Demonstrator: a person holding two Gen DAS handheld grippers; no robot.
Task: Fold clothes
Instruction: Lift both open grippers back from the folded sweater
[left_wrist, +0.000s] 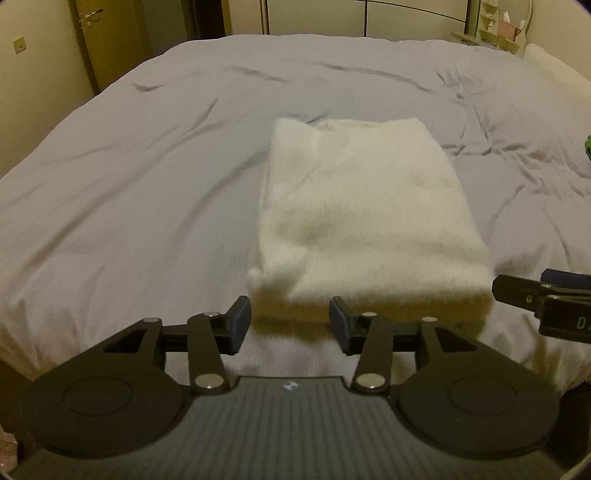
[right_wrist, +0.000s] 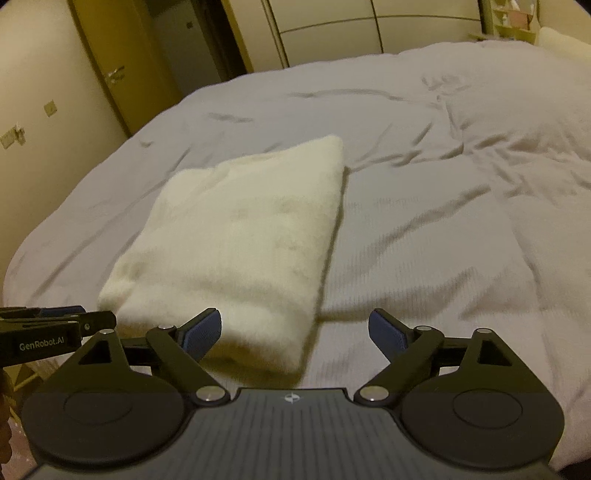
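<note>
Bed (left_wrist: 147, 166) under wrinkled grey cover, filling most of view. Folded white garment (left_wrist: 369, 206) flat on bed near its front edge. Left tongs (left_wrist: 290, 325) spread, empty, just short of garment's near edge. Right tongs (right_wrist: 295, 334) spread, empty, at garment's near right corner.

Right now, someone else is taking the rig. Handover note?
Left gripper: open, empty, just short of the near edge of the white garment.
Right gripper: open, empty, at the garment's near right corner.
Garment lies folded into a compact rectangle on the grey bedspread, near the bed's front edge.
Done: folds look complete.
Left: perhaps a tidy-up; a small tuft sticks out at the near left corner. No other clothes clearly in view.
</note>
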